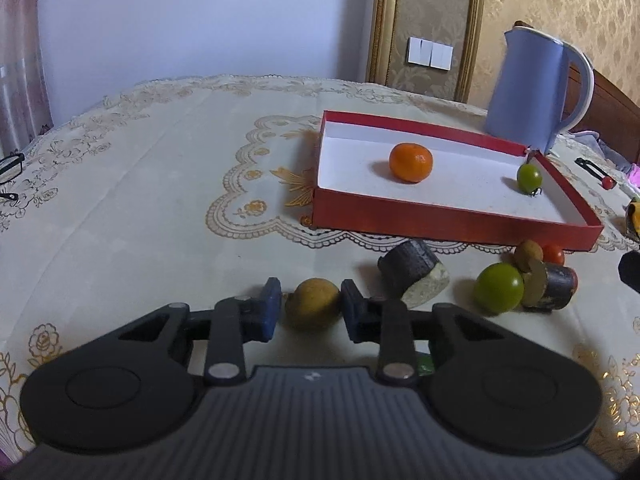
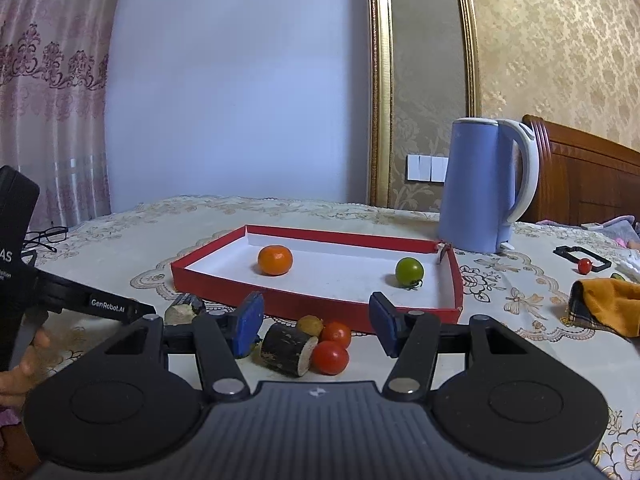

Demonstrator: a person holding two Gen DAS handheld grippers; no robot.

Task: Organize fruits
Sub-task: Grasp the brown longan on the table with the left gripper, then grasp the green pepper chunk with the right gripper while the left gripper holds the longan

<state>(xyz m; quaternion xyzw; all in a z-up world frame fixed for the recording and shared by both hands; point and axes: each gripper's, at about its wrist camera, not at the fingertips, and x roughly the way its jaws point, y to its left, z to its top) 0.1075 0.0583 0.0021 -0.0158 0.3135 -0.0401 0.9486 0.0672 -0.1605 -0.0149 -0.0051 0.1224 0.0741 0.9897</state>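
Note:
A red tray [image 1: 440,222] [image 2: 320,307] with a white floor holds an orange mandarin [image 1: 411,162] [image 2: 275,260] and a small green tomato [image 1: 529,176] [image 2: 409,272]. My left gripper [image 1: 309,306] has its blue pads around a brown round fruit [image 1: 312,303] on the tablecloth, the right pad touching it, the left pad a little apart. A green fruit [image 1: 498,288] and two dark cane pieces [image 1: 412,276] lie right of it. My right gripper [image 2: 318,322] is open above a cane piece [image 2: 286,350], two red tomatoes [image 2: 330,357] and a brown fruit [image 2: 310,325].
A blue kettle [image 1: 532,88] [image 2: 478,186] stands behind the tray's right corner. Glasses [image 1: 10,166] lie at the far left edge. An orange cloth [image 2: 604,306] and a black frame with a red tomato [image 2: 584,265] lie to the right. The left gripper's body [image 2: 60,296] shows at left.

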